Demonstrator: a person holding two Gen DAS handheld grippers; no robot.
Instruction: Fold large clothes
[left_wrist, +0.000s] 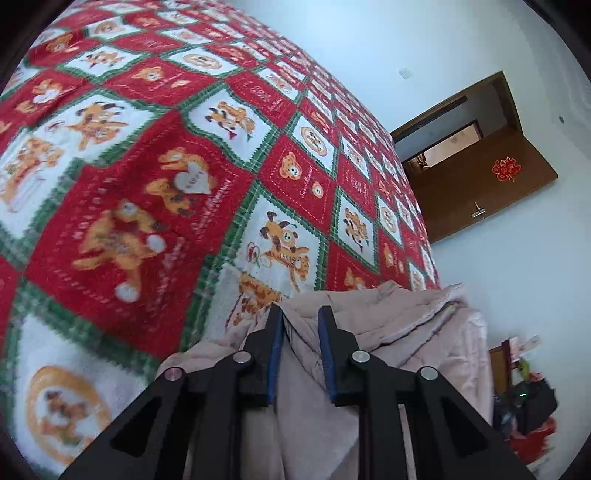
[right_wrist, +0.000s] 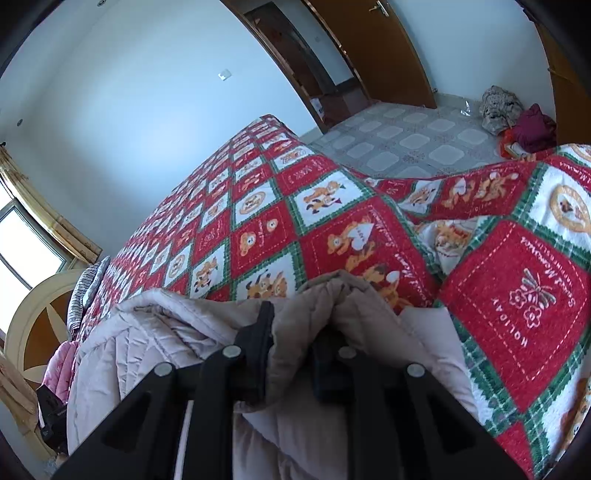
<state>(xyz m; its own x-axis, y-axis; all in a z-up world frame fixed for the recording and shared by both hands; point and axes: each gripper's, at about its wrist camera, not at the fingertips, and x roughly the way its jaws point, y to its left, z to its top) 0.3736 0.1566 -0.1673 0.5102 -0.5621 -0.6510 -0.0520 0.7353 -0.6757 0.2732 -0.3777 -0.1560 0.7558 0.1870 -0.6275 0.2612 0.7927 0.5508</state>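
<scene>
Pale pink quilted clothing (left_wrist: 417, 332) lies bunched on a bed, on top of a bedspread (left_wrist: 140, 192) patterned in red and white squares with green zigzag borders and orange bear and dog figures. In the left wrist view the garment sits at the near edge of the bed, its folds heaped to the right of the left tool (left_wrist: 300, 314). A ridge of the pink fabric runs up between the two blue-padded fingers (left_wrist: 275, 354), close against the left pad, while a visible gap separates it from the right one — the left tool stands slightly parted, not pressing on the cloth.

In the right wrist view the same garment (right_wrist: 155, 332) spreads across the lower part of the picture, its quilted folds reaching toward a striped pillow (right_wrist: 83, 291) and a rounded headboard (right_wrist: 33, 314) at the left. A thick fold rises between the fingers of the right tool (right_wrist: 295, 317) and drapes over the right finger, hiding that pad — whether this tool pinches the fold or merely straddles it cannot be told.

Beyond the bed a brown wooden door (left_wrist: 513, 184) stands open, with a red paper ornament (left_wrist: 504, 168) on it. On the tiled floor (right_wrist: 399, 144) by the far wall lies a heap of clothes (right_wrist: 517, 114), grey and dark red.
</scene>
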